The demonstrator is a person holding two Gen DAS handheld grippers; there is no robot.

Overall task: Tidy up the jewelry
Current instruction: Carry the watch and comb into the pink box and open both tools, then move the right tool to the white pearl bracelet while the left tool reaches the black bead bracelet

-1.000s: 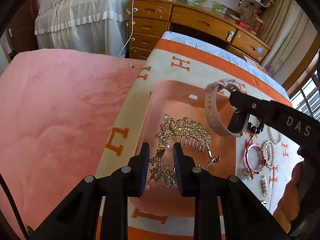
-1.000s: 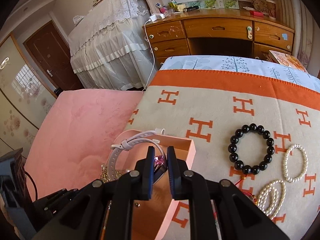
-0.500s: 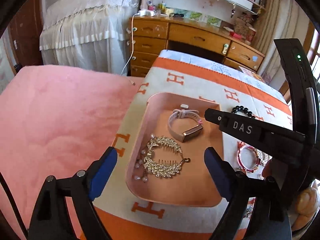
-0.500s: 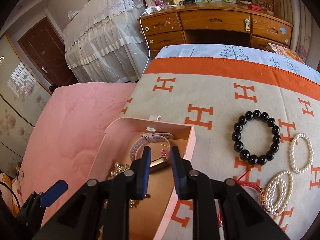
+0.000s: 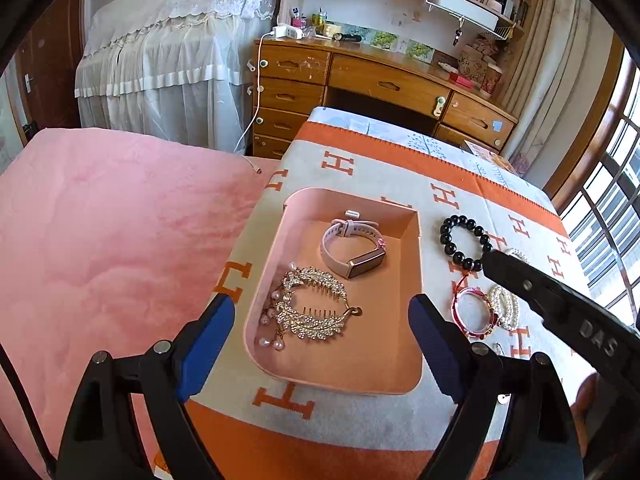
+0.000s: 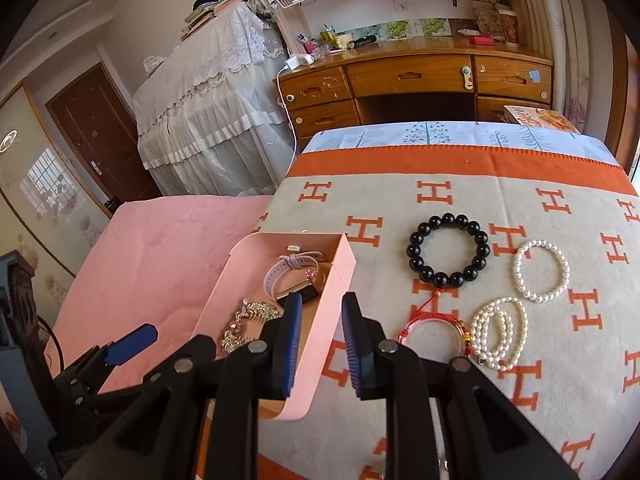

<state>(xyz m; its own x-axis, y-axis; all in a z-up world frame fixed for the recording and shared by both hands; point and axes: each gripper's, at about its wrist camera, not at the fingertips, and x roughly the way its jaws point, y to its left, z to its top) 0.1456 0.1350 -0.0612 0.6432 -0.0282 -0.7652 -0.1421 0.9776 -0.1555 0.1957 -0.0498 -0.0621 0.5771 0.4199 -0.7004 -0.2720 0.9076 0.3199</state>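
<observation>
A shallow pink tray (image 5: 416, 240) sits on an orange-and-cream blanket (image 5: 360, 168) printed with the letter H. Inside it lie a gold rhinestone hair comb (image 5: 310, 306) with pearl drops and, just beyond it, a pale pink smartwatch (image 5: 352, 248). To the tray's right, on the blanket, rest a black bead bracelet (image 6: 448, 250), a single pearl bracelet (image 6: 542, 270), a coiled pearl strand (image 6: 498, 332) and a red cord bangle (image 6: 430, 334). The left gripper (image 5: 320, 344) hovers above the tray's near end, spread wide and empty. The right gripper (image 6: 320, 344) hangs over the tray's right wall, its fingers parted and holding nothing. The next step is probably fetching another bracelet. The red bangle touches the pearl strand, so pinching one rim cleanly, away from its neighbour, should avoid dragging both.
</observation>
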